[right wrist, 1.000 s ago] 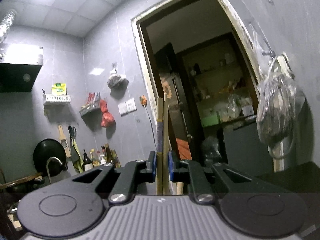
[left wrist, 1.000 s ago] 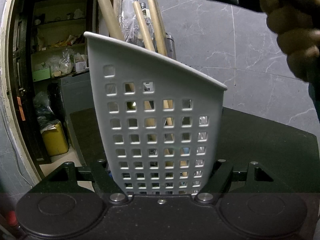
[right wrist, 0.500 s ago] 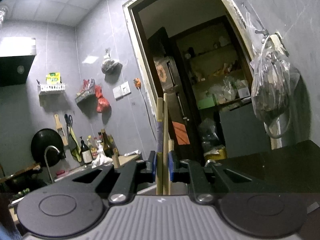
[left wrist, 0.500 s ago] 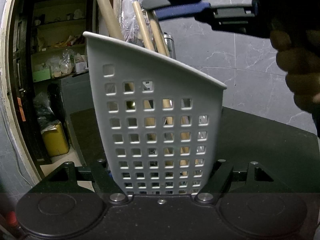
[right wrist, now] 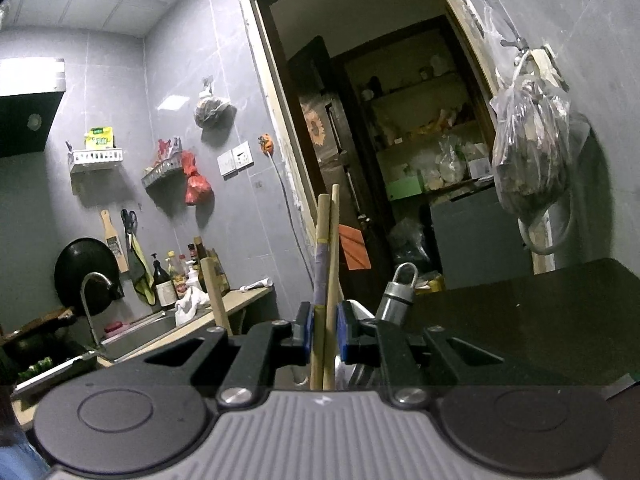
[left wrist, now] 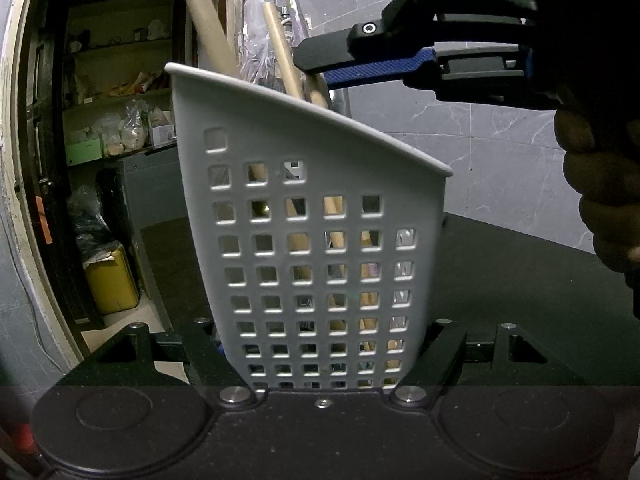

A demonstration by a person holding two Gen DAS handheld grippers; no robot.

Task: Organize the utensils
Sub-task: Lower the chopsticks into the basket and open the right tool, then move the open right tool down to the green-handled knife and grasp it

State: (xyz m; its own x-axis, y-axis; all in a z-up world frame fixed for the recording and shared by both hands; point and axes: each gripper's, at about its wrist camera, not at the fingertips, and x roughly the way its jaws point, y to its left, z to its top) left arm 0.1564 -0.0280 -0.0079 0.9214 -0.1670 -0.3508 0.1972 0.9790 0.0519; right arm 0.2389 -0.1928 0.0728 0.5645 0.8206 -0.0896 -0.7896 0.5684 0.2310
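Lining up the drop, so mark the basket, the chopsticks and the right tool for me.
basket [left wrist: 344,184]: left wrist view, bare front wall near the rim.
chopsticks [right wrist: 330,256]: right wrist view, shafts above the pads.
right tool [left wrist: 316,65]: left wrist view, fingertips over the basket rim.

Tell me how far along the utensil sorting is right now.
Done: several wooden handles already stand in the grey perforated plastic holder, which the left gripper clamps by its base. In hand: the right gripper is shut on a pair of wooden chopsticks, upright just above the holder's rim. Left: lower them in and release. Whether other utensils remain, these views do not show.
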